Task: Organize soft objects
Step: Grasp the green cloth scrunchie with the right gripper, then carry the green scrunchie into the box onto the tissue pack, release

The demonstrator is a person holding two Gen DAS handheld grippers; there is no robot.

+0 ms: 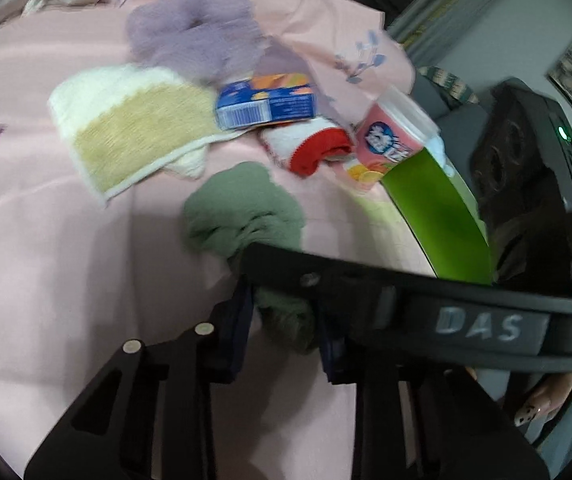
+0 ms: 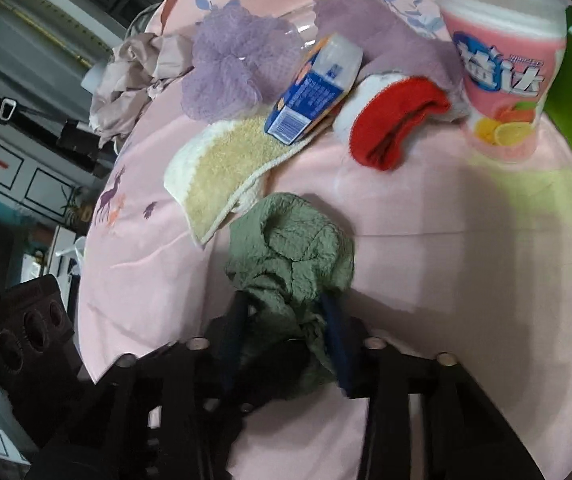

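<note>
Pinching a bunched fold of the green cloth [image 2: 292, 256] between its dark blue pads, the right gripper [image 2: 286, 320] was clamped on the fabric, which rose crumpled from between the fingers and spread forward onto the pink bedsheet [image 2: 446, 240]. In the left wrist view, the left gripper [image 1: 286, 312] had the same green cloth [image 1: 246, 208] between its fingers too, both pads pressed against a twisted tail of it, so it was gripping the cloth as well. Across the top of that gripper lay the black body of the other tool, lettered DAS.

Just beyond the cloth lay a yellow and white towel [image 2: 222, 168], flat on the sheet, with a blue carton [image 2: 314, 88] resting partly on its far edge. Beside the carton sat a rolled red and white sock [image 2: 394, 124], and right of that stood a pink gum canister [image 2: 506, 72], tilted. Behind the towel sat a purple mesh bath pouf [image 2: 234, 72], with a mauve towel [image 2: 390, 36] next to it. A bright green panel [image 1: 442, 216] edged the bed near the canister.
</note>
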